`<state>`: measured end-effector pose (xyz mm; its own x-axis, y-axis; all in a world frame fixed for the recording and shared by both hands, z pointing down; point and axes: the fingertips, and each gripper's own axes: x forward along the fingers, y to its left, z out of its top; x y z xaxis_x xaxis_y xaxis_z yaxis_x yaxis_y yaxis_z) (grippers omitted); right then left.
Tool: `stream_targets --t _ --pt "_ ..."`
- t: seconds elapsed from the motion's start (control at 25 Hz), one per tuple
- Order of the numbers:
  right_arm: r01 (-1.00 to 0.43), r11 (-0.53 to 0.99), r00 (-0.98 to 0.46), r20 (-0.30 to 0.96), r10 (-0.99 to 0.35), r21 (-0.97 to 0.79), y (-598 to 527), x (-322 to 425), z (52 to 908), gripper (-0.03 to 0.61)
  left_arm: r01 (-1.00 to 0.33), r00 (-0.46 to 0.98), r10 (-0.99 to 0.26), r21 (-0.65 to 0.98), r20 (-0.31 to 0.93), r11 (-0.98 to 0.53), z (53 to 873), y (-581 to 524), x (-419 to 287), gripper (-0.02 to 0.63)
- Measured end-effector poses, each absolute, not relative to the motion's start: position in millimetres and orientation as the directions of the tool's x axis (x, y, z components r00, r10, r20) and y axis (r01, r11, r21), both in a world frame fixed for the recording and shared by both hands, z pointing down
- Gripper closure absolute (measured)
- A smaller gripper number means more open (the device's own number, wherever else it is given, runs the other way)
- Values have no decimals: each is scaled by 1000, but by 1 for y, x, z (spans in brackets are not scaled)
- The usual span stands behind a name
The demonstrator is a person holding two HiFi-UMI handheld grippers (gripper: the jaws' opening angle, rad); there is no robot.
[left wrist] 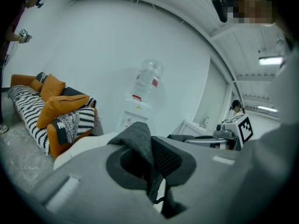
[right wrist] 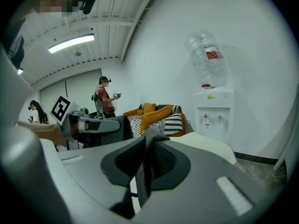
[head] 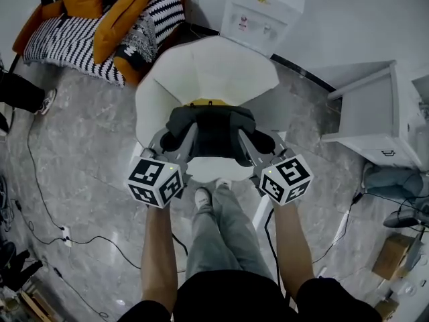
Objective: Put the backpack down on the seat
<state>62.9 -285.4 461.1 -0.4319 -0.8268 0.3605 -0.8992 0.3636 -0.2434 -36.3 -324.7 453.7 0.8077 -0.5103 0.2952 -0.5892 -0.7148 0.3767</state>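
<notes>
1. The dark backpack (head: 213,131) hangs over the white seat (head: 201,72).
2. The left tool (head: 169,141) pinches one side of it tight.
3. The right tool (head: 260,143) pinches the other side.
4. A stripy sofa (head: 74,35) sits farther back.

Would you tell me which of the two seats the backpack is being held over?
The white chair, straight beneath the backpack; the striped sofa stands apart, further off to the left.

Grey marble floor (head: 94,146), white chair (head: 208,79), striped sofa (head: 74,42) on it
</notes>
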Motion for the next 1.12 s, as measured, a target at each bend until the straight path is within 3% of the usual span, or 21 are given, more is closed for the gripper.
stream_targets --t 0.68,1.12 --pt "-915 301 -382 341 -859 -267 -345 105 536 541 -606 793 -503 354 343 -712 530 -376 6 583" --pt "-903 349 -418 330 -846 -249 -384 124 580 541 -646 763 -559 356 325 -675 572 -413 28 584"
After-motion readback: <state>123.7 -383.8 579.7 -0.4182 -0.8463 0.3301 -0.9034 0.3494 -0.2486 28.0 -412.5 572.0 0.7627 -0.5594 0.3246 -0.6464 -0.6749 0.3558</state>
